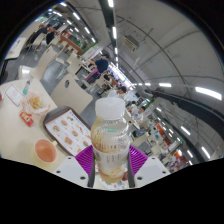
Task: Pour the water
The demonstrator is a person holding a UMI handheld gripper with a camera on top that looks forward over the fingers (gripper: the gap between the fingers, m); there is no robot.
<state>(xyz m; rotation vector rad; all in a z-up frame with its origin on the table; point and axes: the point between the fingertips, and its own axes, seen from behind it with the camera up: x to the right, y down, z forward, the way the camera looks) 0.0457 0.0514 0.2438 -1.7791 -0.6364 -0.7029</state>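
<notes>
At the far left of the frame, a white bench point(25, 125) runs from the upper left down toward the bottom, tilted steeply in the view. On it, in the upper left, stands a clear cup point(24, 92) beside a plate of food point(38, 102). Lower down, near the lower left, sits an orange-coloured bowl point(45, 151), its contents too small to tell. Just right of these lies a dark tray point(68, 128) holding a printed sheet with rows of small pictures.

At the centre, low in the frame, a clear plastic bottle point(110, 140) with a white cap point(110, 108) stands upright between the fingers of the hand-held gripper point(110, 170). The bottle carries a pale label and holds a light amber liquid in its lower part. The purple pads point(87, 158) press against its left and right sides, so the hand-held gripper is closed on the bottle, open only as wide as the bottle's body. The bottle's base is hidden behind the fingers.

Beyond the bottle, toward the upper centre and right, a long hall stretches away with ceiling strip lights point(114, 30), more tables and several people, too small to tell apart.
</notes>
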